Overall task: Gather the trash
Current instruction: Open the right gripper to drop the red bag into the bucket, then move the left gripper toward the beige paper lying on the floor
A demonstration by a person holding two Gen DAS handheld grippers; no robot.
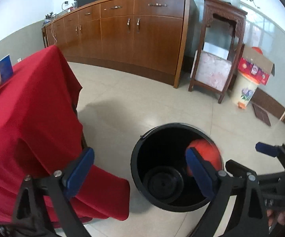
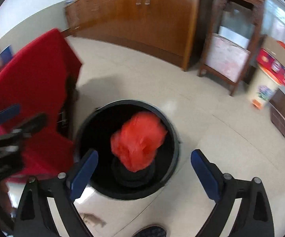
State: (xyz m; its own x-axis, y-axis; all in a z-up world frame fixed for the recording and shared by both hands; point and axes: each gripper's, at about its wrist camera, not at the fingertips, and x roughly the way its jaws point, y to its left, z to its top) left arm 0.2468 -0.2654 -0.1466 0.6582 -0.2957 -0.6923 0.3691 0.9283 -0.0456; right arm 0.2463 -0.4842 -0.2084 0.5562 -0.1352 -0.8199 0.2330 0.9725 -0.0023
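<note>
A home's living room is showing here: a long wooden sideboard is lining the wall, a carved stand is sitting beside it, tiled floor underfoot.

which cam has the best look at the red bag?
Right wrist: the red bag shows whole and centred in the black bucket, between open jaws. Left wrist shows only a blurred part of it, cut off by that gripper's own finger.

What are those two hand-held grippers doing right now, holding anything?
Left hand-held gripper: open, holding nothing.
Right hand-held gripper: open, holding nothing; the red plastic bag is in the black bucket below.
</note>
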